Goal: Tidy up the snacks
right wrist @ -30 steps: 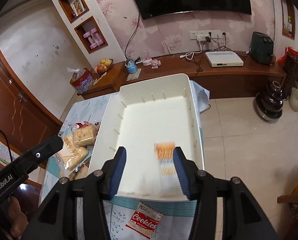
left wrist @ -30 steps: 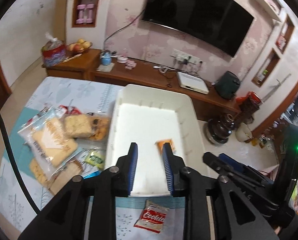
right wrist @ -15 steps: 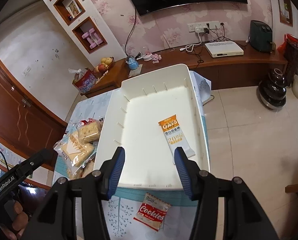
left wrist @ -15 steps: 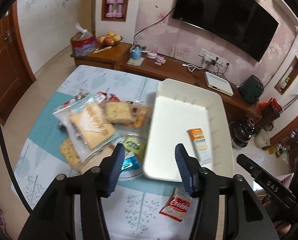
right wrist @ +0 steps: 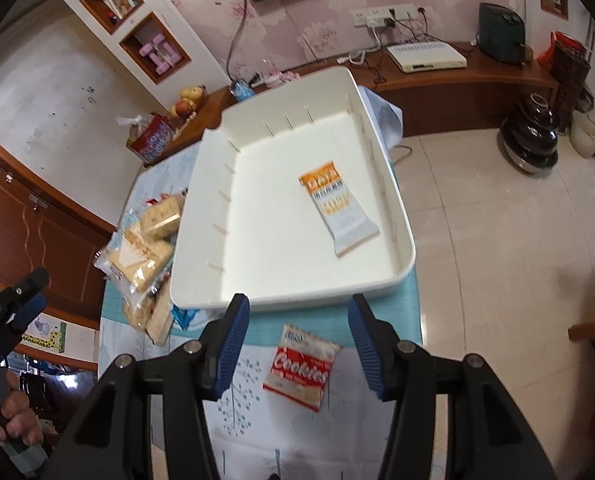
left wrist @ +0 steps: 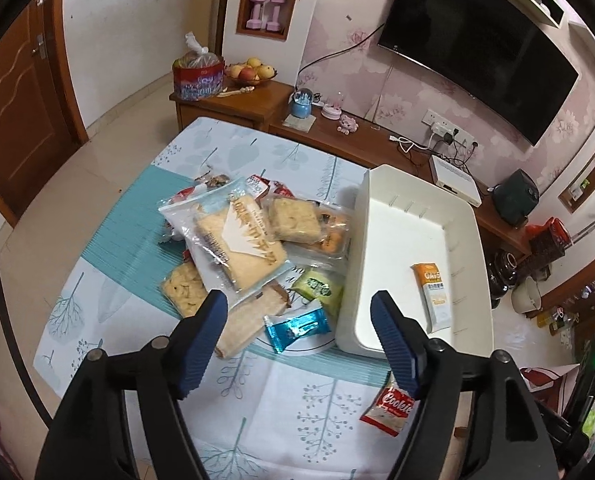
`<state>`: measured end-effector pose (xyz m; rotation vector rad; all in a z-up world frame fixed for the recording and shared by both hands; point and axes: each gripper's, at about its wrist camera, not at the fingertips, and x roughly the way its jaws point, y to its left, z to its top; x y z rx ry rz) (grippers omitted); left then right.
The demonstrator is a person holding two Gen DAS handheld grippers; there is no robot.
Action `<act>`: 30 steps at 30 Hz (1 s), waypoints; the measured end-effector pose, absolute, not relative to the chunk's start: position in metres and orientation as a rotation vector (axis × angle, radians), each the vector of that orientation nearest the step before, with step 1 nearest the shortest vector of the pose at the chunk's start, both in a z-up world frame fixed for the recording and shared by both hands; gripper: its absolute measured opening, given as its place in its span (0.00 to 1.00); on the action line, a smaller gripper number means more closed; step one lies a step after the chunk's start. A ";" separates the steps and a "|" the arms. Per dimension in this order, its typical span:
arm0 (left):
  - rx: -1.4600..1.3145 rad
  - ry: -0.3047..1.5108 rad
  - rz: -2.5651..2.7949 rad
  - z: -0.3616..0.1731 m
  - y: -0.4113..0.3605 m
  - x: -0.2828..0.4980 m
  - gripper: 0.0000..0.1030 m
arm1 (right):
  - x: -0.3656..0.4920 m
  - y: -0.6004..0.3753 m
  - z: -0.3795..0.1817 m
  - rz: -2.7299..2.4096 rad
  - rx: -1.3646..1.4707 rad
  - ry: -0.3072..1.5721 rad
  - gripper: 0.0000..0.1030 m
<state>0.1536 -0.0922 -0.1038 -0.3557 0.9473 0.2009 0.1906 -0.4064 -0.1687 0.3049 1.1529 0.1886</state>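
Left tool [left wrist: 299, 338] — jaws opening, empty — hangs over the snack pile [left wrist: 249, 248]. Right tool [right wrist: 293, 342], spread and empty, frames the cookie packet [right wrist: 301, 366]. Next: pinch one, carry to the tray [right wrist: 201, 280].

We see bare cloth [left wrist: 257, 412] in front of the snack pile [left wrist: 249, 248], w/ only a cookie pack [right wrist: 302, 366] lying there. Tray [right wrist: 201, 280] walls block the pile's right; tray floor mostly free apart from one bar [right wrist: 337, 208].
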 end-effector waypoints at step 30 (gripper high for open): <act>-0.632 1.134 0.047 -0.224 0.028 0.219 0.80 | 0.164 -0.367 -0.247 -0.106 0.490 1.480 0.58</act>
